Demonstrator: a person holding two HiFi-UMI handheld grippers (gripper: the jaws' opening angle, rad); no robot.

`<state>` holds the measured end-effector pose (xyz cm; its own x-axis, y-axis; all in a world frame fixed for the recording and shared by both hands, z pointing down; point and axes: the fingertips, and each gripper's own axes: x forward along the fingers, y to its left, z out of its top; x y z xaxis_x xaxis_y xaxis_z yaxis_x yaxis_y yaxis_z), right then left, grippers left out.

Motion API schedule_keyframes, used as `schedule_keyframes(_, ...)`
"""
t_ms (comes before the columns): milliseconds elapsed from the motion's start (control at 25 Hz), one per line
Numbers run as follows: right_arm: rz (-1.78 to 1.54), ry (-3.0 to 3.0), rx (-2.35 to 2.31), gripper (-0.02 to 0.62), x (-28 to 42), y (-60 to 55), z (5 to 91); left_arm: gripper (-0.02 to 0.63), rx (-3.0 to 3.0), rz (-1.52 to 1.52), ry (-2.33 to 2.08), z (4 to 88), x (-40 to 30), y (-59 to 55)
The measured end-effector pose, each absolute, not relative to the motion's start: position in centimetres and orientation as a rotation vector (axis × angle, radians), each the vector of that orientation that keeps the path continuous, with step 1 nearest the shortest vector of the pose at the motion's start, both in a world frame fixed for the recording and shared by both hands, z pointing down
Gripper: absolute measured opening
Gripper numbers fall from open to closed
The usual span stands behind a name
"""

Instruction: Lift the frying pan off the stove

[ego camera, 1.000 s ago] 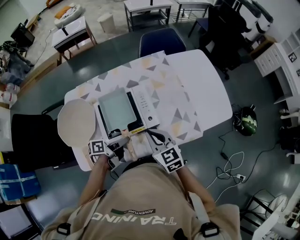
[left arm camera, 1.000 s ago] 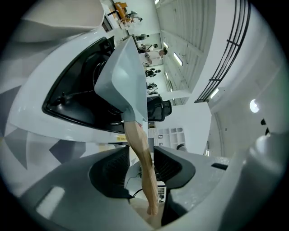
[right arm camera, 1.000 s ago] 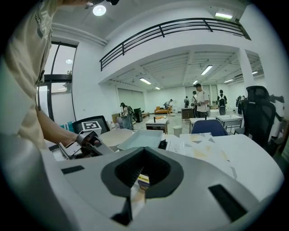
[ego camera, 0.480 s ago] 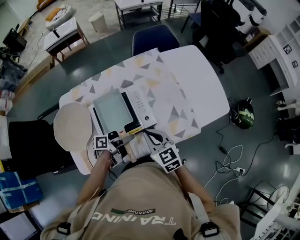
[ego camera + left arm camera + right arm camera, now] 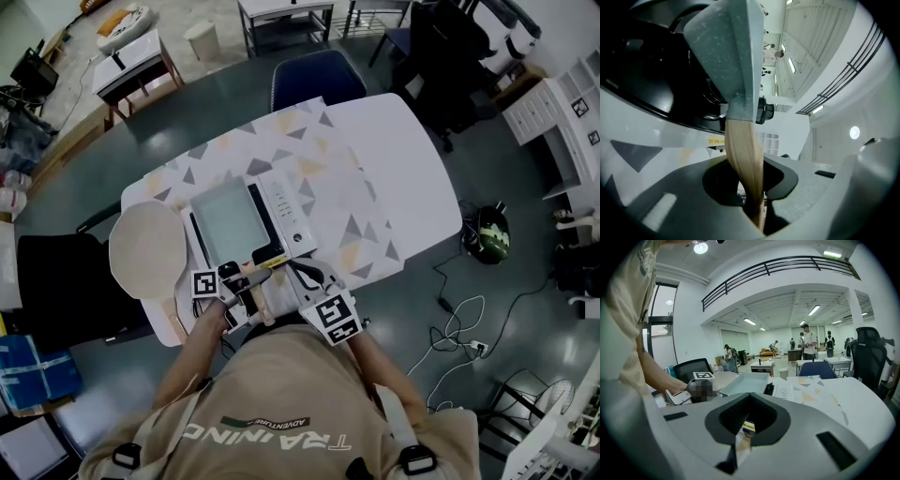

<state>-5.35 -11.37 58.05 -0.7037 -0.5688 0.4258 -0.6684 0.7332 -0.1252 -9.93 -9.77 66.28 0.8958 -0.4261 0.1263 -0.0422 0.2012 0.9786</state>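
Observation:
A square grey frying pan (image 5: 228, 221) sits on the white induction stove (image 5: 287, 212), and its wooden handle (image 5: 260, 275) points toward me. My left gripper (image 5: 246, 283) is at the handle's near end. In the left gripper view the handle (image 5: 742, 161) runs down between the closing jaws of the left gripper (image 5: 751, 190), which press on it, and the pan (image 5: 725, 47) rises above. My right gripper (image 5: 305, 277) hovers just right of the handle, shut and empty. From the right gripper (image 5: 739, 430) the pan (image 5: 745, 382) shows ahead.
A round wooden board (image 5: 145, 248) lies left of the stove. The table (image 5: 403, 169) carries a patterned cloth (image 5: 319, 164), with bare white top to the right. A blue chair (image 5: 314, 80) stands at the far side. Cables lie on the floor at right.
My left gripper has edged forward and to the right onto the handle's end. The right gripper has barely moved, and the pan still rests on the stove.

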Motion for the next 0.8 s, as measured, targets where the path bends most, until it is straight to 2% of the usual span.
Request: schedule_keyframes(800, 0.404, -2.586, 0.911, -0.005, -5.5, -11.6, 58.7, 0.087, 1.489, -0.152, -0.488, 64.8, -10.9, -10.1)
